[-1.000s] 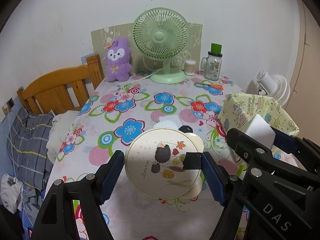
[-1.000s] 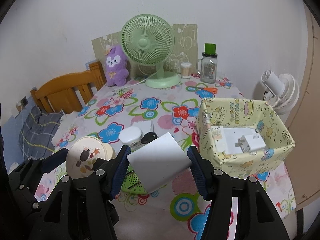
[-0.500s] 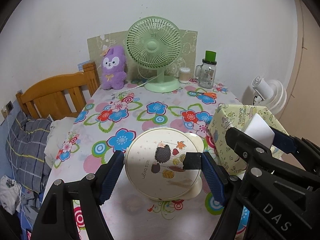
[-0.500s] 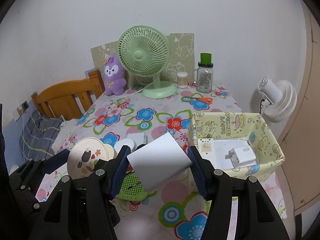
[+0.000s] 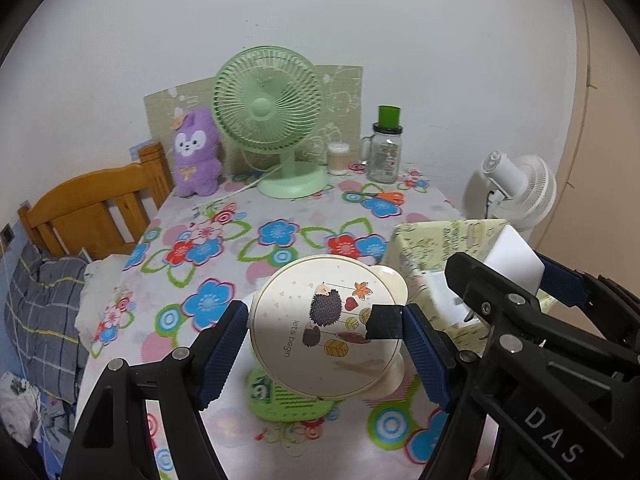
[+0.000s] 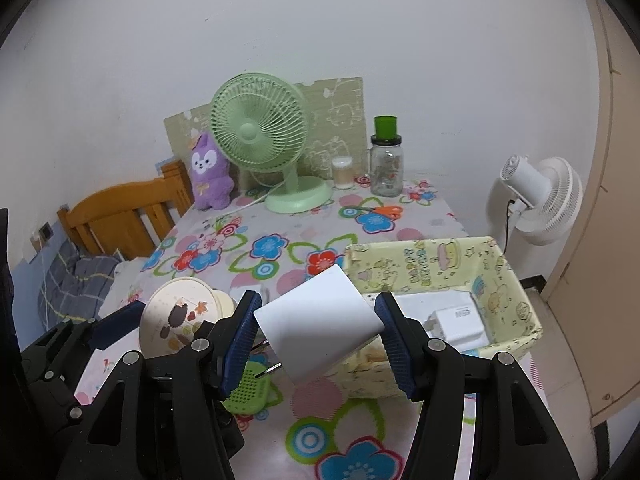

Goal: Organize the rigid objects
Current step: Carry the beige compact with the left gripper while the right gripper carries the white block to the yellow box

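Observation:
My left gripper [image 5: 326, 340] is shut on a round cream case [image 5: 326, 328] printed with hedgehogs, held above the flowered tablecloth; the case [image 6: 180, 312] also shows at the left of the right wrist view. My right gripper [image 6: 318, 330] is shut on a white box [image 6: 320, 320] with metal prongs, held tilted at the near left corner of the yellow fabric basket [image 6: 516, 276]. In the left wrist view the white box [image 5: 514, 258] and the right gripper's arm sit at the right. The basket holds a white charger [image 6: 456, 320] and a flat white box.
A green perforated item [image 6: 250, 392] lies on the table below both grippers. At the back stand a green fan [image 6: 260, 136], a purple plush [image 6: 210, 172], a glass jar [image 6: 386, 164] and orange scissors [image 6: 386, 211]. A white fan [image 6: 540, 196] stands right of the table, a wooden chair [image 6: 120, 216] left.
Both grippers have drawn back and risen together with their loads still held. The table, fan and basket look smaller and farther, and the green item below has come into the left wrist view.

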`<state>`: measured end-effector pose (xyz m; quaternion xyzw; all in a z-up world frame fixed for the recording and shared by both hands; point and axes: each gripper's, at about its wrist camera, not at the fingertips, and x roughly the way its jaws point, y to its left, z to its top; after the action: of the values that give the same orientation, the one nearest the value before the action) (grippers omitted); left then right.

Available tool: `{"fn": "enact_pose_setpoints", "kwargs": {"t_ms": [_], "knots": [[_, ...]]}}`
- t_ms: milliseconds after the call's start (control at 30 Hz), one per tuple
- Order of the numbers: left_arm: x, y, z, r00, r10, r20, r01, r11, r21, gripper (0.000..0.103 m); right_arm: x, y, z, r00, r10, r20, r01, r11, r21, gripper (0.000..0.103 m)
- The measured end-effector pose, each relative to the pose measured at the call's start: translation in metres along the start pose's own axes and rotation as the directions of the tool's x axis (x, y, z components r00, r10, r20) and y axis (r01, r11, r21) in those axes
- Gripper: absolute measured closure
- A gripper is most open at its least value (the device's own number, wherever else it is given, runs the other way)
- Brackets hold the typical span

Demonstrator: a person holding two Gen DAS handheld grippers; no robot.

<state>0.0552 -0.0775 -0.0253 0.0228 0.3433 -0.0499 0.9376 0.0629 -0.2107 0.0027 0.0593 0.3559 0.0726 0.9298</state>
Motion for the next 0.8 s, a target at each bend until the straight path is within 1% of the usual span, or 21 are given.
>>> {"fn": "enact_pose_setpoints", "kwargs": {"t_ms": [200, 800], "knots": [[0.008, -0.024, 0.009, 1.0, -0.013, 0.005, 0.013, 1.0, 0.021, 0.024, 0.002, -0.025, 0.005, 1.0, -0.026, 0.009, 0.026, 1.0, 0.014, 0.041], [0.052, -0.095, 0.027, 0.997, -0.062, -0.034, 0.065, 0.994, 0.083, 0.024, 0.027, -0.103, 0.014, 0.996, -0.086, -0.015, 0.087, 0.995, 0.053, 0.041]]}}
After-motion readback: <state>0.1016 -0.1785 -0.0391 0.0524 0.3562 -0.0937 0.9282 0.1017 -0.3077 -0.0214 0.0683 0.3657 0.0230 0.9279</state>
